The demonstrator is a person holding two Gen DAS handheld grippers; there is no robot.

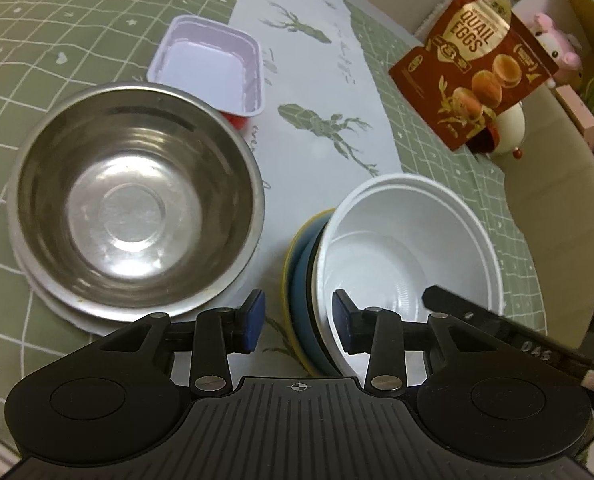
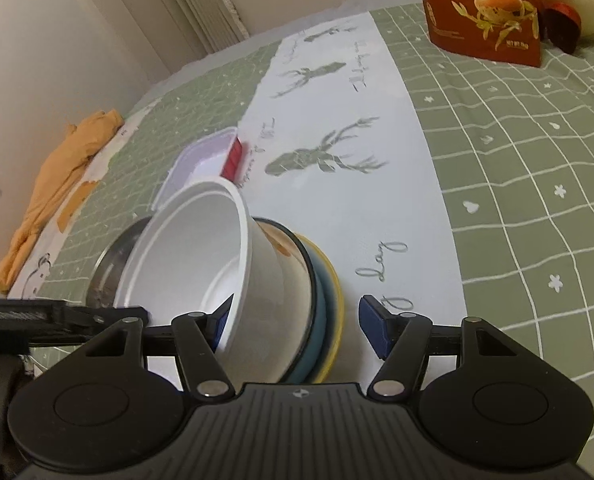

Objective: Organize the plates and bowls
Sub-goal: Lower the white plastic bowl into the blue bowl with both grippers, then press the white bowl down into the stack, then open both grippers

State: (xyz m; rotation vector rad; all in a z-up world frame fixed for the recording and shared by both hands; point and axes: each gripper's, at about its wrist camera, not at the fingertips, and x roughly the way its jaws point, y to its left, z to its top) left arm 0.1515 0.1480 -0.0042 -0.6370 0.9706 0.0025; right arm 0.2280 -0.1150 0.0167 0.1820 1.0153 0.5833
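Steel bowl (image 1: 137,200) sits big on the green surface (image 1: 57,40); right beside it, the white bowl (image 1: 409,248) rides a tilted plate stack (image 1: 297,292). Right claw (image 2: 293,328) is wide, straddling that stack's rim; left claw (image 1: 299,320) wide, empty. Next, I'd say: close and lift.

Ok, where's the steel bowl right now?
In the left wrist view, the steel bowl sits left of the white bowl, just in front of the lilac tray.
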